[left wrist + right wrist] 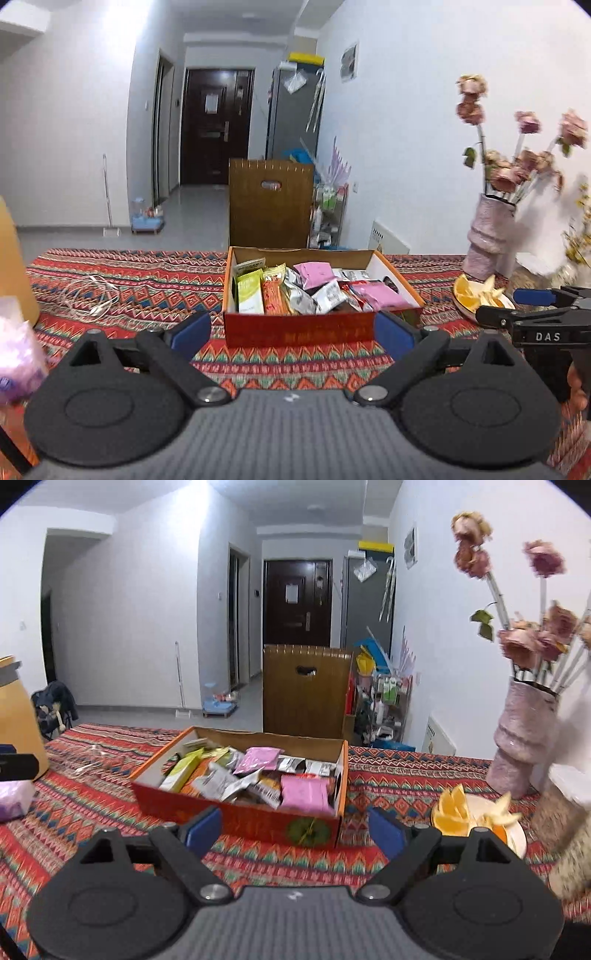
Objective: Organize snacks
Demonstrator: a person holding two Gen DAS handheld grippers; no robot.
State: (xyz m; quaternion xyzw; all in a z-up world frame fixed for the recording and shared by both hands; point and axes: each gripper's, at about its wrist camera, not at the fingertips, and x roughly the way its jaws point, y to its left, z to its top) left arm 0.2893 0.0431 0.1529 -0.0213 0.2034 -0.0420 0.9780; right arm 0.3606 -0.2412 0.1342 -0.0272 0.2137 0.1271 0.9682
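Left wrist view: orange-red cardboard box (pixel 299 328) sits centred on patterned tablecloth (pixel 147 280), lid off, packed with snack packets (pixel 295 288). Green (pixel 250 295) and orange (pixel 273 299) packets stand upright at box's left end; silver foil ones in the middle; pink packets (pixel 380 297) toward right end. Left gripper (pixel 293 330) spread wide just short of box's near wall, blue pads (pixel 192 330) clear of it, nothing between. Right gripper (pixel 532 306) seen right of box, near plate of orange slices (pixel 476 293).

Right wrist view: same box (pixel 240 819) seen at an angle, green round emblem on near corner. Right gripper (pixel 295 829) spread, empty, just short of that corner. Plate (pixel 476 816) right of box; pink vase (pixel 524 734) with dried roses further right. White cable (pixel 88 295) left of box.
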